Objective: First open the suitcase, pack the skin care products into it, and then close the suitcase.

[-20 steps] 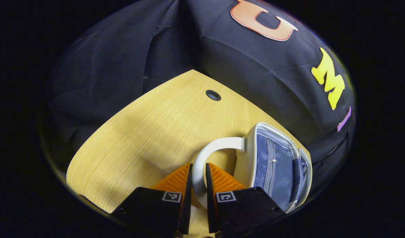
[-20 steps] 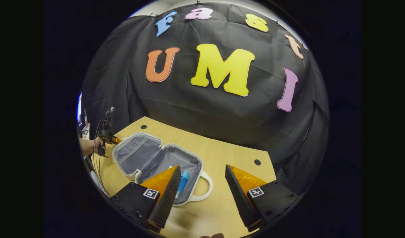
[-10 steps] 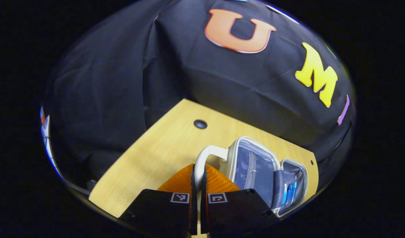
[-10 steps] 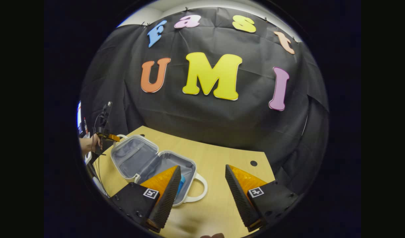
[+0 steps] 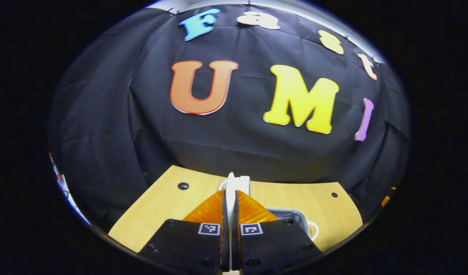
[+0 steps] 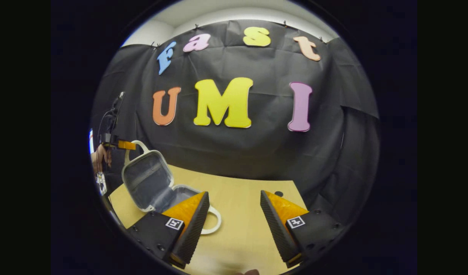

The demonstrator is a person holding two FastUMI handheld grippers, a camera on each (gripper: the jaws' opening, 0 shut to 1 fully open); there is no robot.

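We see the left gripper (image 5: pixel 230 214) clamped on the white lid handle (image 5: pixel 231 187), both orange fingers pressing its sides. In the right gripper view the suitcase (image 6: pixel 157 191) sits on the left part of the wooden table (image 6: pixel 241 225), its lid (image 6: pixel 146 179) raised and tilted up, grey lining facing us, the left gripper (image 6: pixel 123 144) and a hand (image 6: pixel 98 160) at its top. Our right gripper (image 6: pixel 234 225) hangs above bare table beside the base handle (image 6: pixel 213 223), jaws spread wide, its left finger (image 6: pixel 190 219) blocking part of the base.
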